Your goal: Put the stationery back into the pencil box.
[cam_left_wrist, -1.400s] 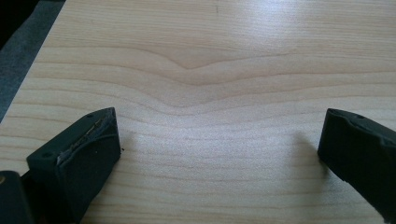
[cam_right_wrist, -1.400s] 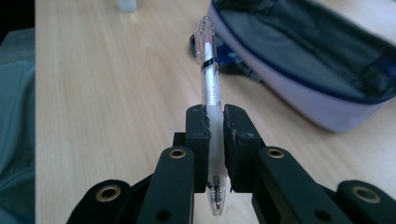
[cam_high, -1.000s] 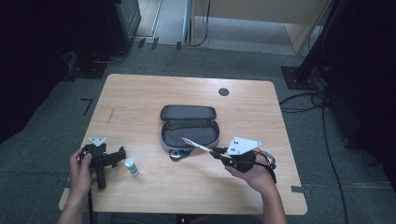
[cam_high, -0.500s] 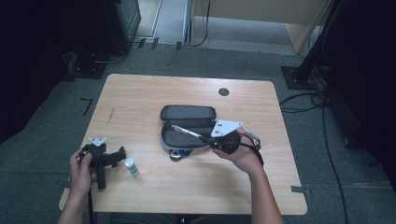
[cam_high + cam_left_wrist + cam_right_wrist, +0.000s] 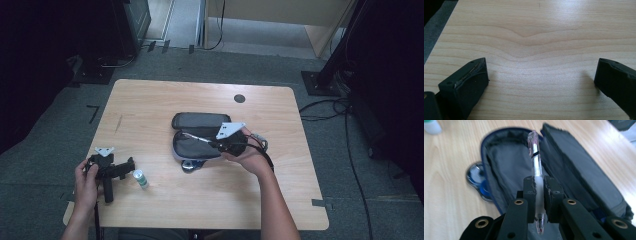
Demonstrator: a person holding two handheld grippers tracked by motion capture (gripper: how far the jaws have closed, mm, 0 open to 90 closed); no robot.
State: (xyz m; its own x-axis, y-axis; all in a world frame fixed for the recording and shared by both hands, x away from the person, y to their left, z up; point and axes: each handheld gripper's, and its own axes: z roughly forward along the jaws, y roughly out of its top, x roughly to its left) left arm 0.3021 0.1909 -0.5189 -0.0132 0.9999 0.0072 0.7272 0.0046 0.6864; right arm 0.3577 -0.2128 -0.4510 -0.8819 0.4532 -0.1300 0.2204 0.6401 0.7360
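An open dark pencil case (image 5: 197,150) lies in the middle of the wooden table (image 5: 150,100), lid folded back. My right gripper (image 5: 214,144) hovers over its right end, shut on a clear pen (image 5: 194,136) that points left across the case. In the right gripper view the pads (image 5: 530,188) pinch the pen (image 5: 535,162) near its tip, barrel reaching out over the grey lining of the case (image 5: 506,170). My left gripper (image 5: 131,165) rests at the front left of the table. Seen in its own view, the left gripper (image 5: 541,80) stands open over bare wood.
A small white bottle with a green cap (image 5: 141,178) lies just right of the left gripper. A round blue-and-silver object (image 5: 190,165) peeks from under the case's front edge, also blurred beside the case (image 5: 475,178). A dark round grommet (image 5: 239,98) sits near the far edge.
My right gripper has carried the pen from the front right of the table up and left, over the open case. The left gripper has stayed put.
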